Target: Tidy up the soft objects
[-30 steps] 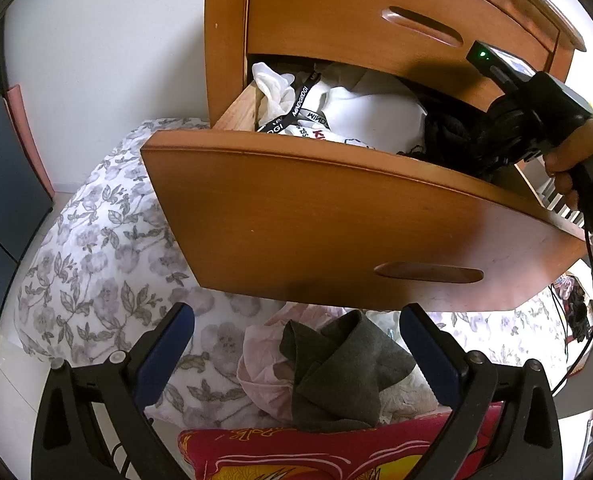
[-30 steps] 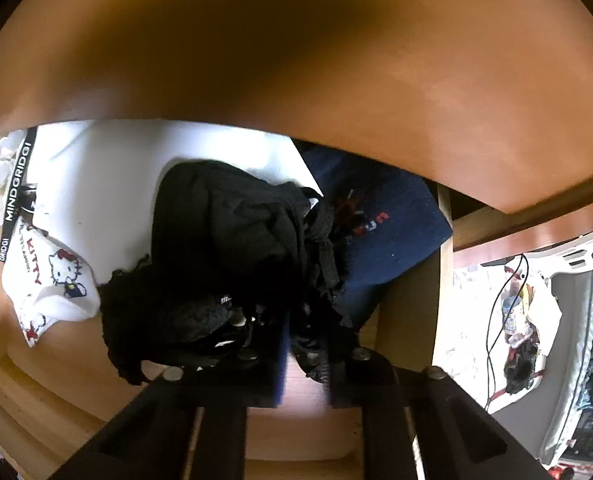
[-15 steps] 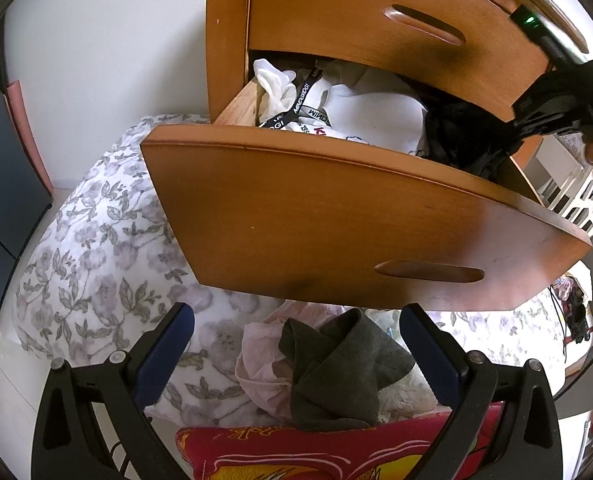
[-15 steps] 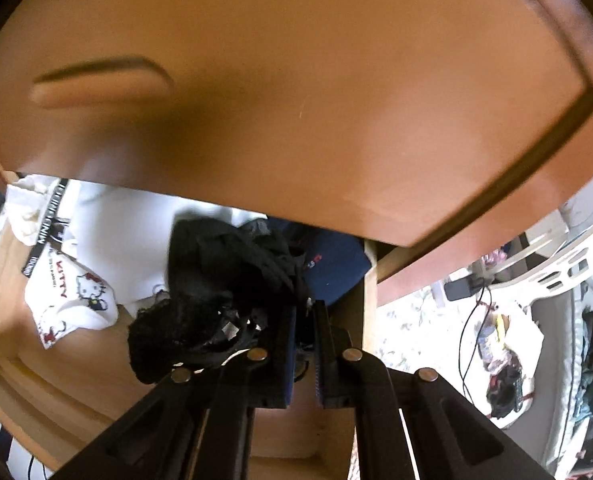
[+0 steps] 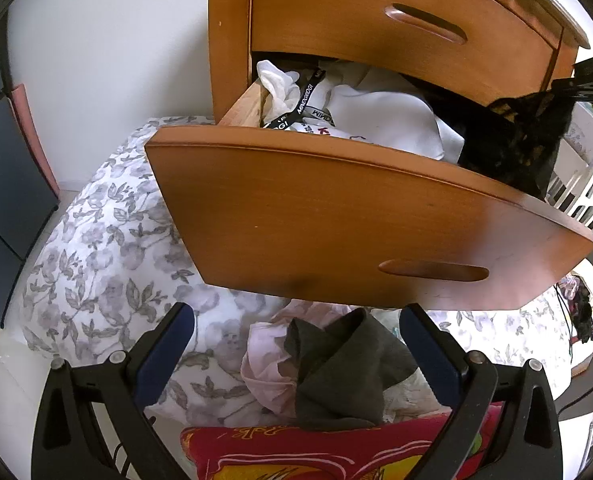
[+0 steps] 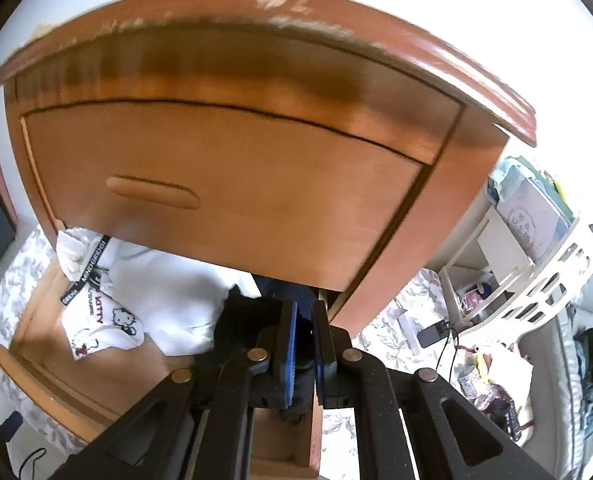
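Right gripper (image 6: 304, 336), clamped on black garment (image 5: 512, 148), has lifted it from drawer (image 5: 336, 216) at 2 o'clock; left gripper (image 5: 296, 360) gapes, idle.

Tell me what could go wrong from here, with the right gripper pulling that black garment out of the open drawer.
1. The black garment drapes over the drawer front at its right corner; it could snag on that edge.
2. The right gripper pinches only a small fold, so the cloth may slip free.
3. The garment lies against the white clothes, which may get dragged out too.
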Action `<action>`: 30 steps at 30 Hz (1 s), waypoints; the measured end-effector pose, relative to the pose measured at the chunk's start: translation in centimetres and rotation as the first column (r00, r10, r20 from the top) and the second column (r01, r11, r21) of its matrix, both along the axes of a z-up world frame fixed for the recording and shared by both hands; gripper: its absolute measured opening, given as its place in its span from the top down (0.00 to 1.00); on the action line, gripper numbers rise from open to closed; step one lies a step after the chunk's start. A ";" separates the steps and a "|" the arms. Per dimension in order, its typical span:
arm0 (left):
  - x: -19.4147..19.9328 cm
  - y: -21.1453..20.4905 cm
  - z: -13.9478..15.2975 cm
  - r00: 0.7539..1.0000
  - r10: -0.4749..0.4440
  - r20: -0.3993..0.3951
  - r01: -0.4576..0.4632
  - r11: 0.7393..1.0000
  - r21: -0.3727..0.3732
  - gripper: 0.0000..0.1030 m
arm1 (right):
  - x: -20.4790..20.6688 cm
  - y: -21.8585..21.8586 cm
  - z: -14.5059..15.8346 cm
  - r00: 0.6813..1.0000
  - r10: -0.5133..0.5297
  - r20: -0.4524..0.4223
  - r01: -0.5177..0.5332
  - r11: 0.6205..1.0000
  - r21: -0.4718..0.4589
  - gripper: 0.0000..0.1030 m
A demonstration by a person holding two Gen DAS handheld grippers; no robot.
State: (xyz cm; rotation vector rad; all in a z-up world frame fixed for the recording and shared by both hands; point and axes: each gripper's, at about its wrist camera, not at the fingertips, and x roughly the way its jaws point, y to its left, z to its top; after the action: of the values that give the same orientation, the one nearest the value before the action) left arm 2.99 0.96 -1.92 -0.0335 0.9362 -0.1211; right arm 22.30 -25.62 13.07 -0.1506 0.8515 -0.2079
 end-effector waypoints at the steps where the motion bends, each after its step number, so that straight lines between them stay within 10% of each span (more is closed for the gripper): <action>1: 0.0 0.0 0.0 1.000 0.001 0.002 -0.001 1.000 0.004 0.01 | -0.2 -0.3 0.2 1.000 -0.003 0.001 0.003 1.000 0.021 0.93; 16: -0.1 -0.2 0.1 1.000 0.005 0.000 -0.005 1.000 0.019 0.01 | -3.1 -0.4 6.3 0.988 0.057 0.141 -0.062 0.997 0.036 0.96; 24: 0.0 -0.2 0.1 1.000 0.003 0.000 -0.003 1.000 0.018 0.01 | 0.4 -0.2 0.0 0.982 0.113 -0.150 -0.079 0.973 0.219 0.94; 30: 0.0 -0.2 0.1 1.000 0.000 -0.001 0.000 1.000 0.016 0.01 | 3.0 -1.0 -6.1 0.935 0.084 -0.344 0.013 0.963 0.271 0.53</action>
State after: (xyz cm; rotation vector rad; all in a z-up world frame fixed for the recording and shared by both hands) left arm 2.96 0.76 -1.84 -0.0193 0.9377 -0.1136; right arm 25.30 -26.63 7.00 0.0550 1.2256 -0.0269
